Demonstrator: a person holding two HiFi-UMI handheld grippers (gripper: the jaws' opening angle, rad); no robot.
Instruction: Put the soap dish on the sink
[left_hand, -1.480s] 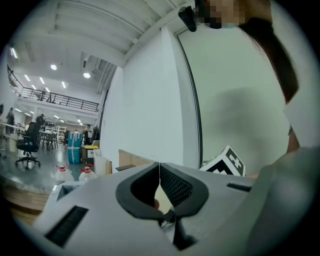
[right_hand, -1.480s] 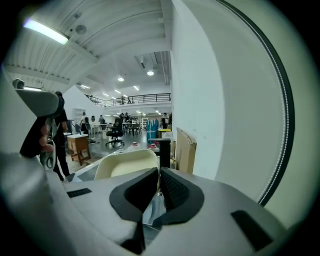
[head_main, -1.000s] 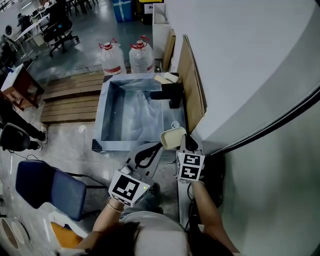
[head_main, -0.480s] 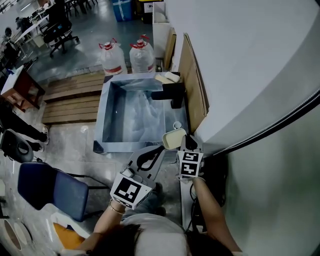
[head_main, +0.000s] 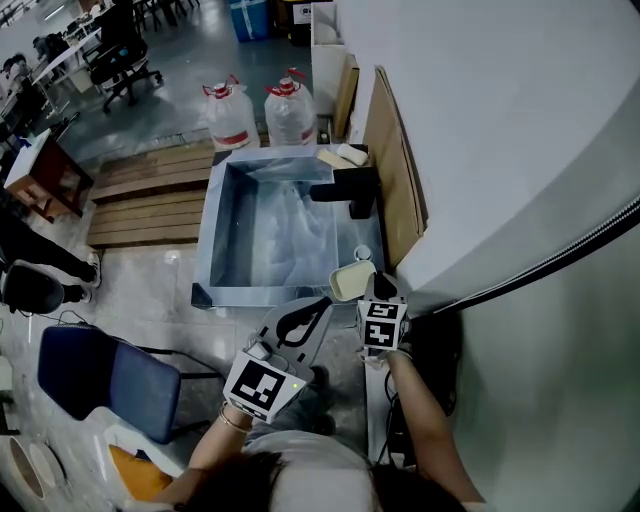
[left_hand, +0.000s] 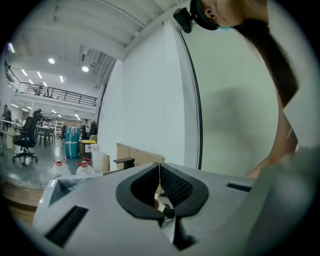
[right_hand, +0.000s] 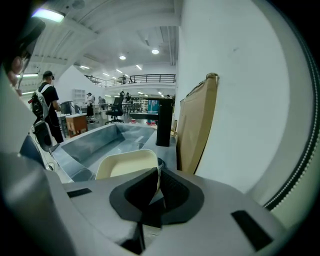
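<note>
head view shows little shift over the last second: the right gripper (head_main: 366, 288) keeps its jaws clamped on the rim of the cream soap dish (head_main: 349, 281), which still hangs above the sink's (head_main: 207, 235) near right corner, not yet set down. so the placing step looks unfinished. the left gripper (head_main: 318, 300) waits at the sink's near edge, jaws pressed together on nothing. the sink's right rim is a narrow ledge, with the black faucet (head_main: 346, 190) farther along it and a cardboard sheet (head_main: 392, 170) just beyond it; the basin side is open.
</note>
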